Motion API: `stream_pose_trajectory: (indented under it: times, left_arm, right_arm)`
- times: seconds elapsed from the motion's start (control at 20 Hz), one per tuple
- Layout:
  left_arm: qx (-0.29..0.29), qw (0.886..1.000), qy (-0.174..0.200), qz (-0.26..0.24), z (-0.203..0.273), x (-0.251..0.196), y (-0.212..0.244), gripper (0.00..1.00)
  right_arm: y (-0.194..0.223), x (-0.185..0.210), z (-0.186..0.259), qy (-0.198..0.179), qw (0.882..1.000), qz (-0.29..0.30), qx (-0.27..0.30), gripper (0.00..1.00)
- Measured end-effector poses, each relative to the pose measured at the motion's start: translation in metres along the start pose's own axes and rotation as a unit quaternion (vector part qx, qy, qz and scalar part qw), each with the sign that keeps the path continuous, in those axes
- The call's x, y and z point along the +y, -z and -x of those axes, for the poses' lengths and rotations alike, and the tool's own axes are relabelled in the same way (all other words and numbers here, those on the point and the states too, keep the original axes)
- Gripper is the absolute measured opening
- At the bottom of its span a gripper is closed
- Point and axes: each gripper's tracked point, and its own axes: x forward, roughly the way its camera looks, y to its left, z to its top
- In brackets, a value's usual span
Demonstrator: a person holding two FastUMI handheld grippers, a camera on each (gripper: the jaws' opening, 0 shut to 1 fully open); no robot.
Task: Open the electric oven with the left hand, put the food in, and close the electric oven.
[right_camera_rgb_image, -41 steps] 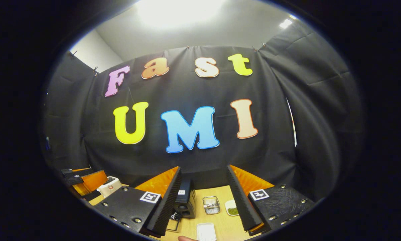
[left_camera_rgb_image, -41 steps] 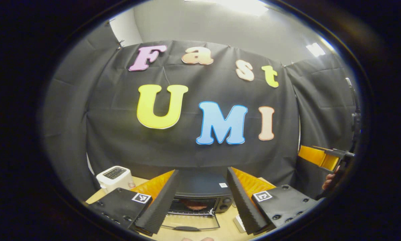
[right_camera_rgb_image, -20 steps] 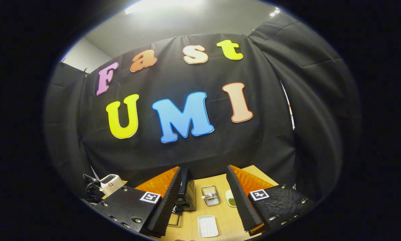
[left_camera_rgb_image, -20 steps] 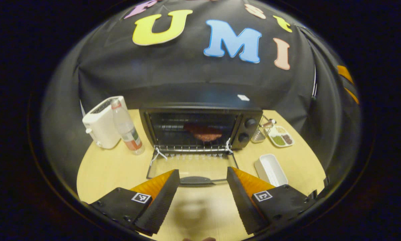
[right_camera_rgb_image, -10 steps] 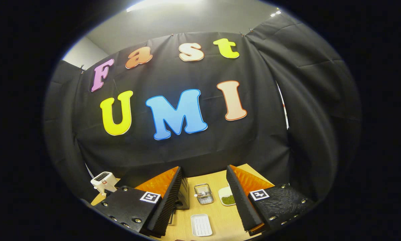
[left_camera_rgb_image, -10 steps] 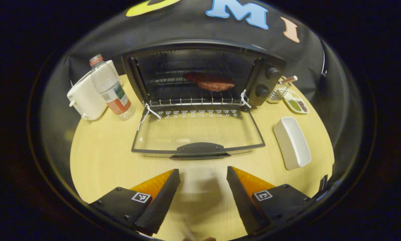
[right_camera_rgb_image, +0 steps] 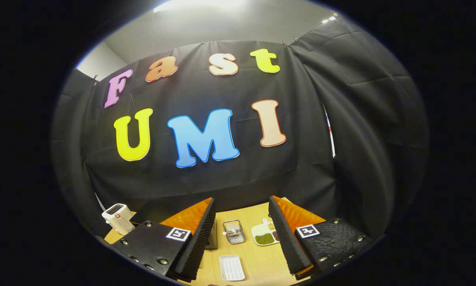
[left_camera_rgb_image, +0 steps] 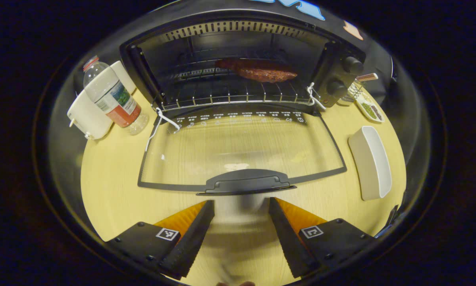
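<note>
With the oven (left_camera_rgb_image: 238, 59) door (left_camera_rgb_image: 241, 153) down flat and the food (left_camera_rgb_image: 257, 70) on the rack at twelve o'clock, I only need my empty, spread left tool (left_camera_rgb_image: 241, 234) to close it.

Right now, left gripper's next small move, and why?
Probably ease the left gripper forward and down to the door handle, then lift. The food already lies on the rack inside the oven, the glass door lies folded flat on the table, and the open fingers sit just short of the handle, holding nothing.
</note>
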Motion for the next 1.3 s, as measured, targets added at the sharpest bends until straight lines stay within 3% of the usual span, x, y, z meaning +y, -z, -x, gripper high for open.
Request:
stream_pose_trajectory:
  times: [0.1, 0.15, 0.2, 0.25, 0.4, 0.6, 0.95, 1.3]
  left_arm:
    - [-0.002, 1.000, -0.001, 0.005, -0.003, 0.000, -0.007, 0.99]
    - [0.003, 1.000, -0.002, 0.008, -0.003, 0.000, -0.006, 0.95]
    - [0.004, 1.000, -0.001, 0.005, -0.004, 0.000, -0.006, 0.99]
    - [0.003, 1.000, 0.000, 0.005, -0.003, 0.000, -0.006, 0.92]
    - [0.001, 1.000, 0.001, 0.011, 0.002, -0.001, -0.007, 0.95]
    - [-0.023, 1.000, 0.001, 0.008, 0.022, -0.001, -0.011, 0.92]
    - [-0.078, 0.997, 0.000, 0.017, 0.058, -0.002, -0.026, 0.99]
    - [-0.118, 0.993, -0.001, 0.021, 0.082, -0.002, -0.048, 0.95]
  right_arm:
    - [0.000, 0.000, 0.000, 0.002, 1.000, 0.003, 0.001, 0.82]
    - [-0.001, 0.000, 0.002, 0.003, 1.000, 0.005, 0.000, 0.82]
    - [-0.003, 0.000, 0.002, 0.003, 1.000, 0.005, -0.002, 0.82]
    - [-0.003, 0.000, 0.003, 0.003, 1.000, 0.006, -0.002, 0.82]
    - [-0.005, 0.000, 0.003, -0.002, 1.000, 0.011, -0.004, 0.82]
    - [-0.012, 0.001, 0.002, -0.004, 1.000, 0.004, -0.012, 0.82]
    - [-0.012, 0.016, 0.004, -0.026, 1.000, 0.004, -0.016, 0.82]
    - [-0.009, 0.024, 0.000, -0.040, 0.999, -0.001, -0.010, 0.82]
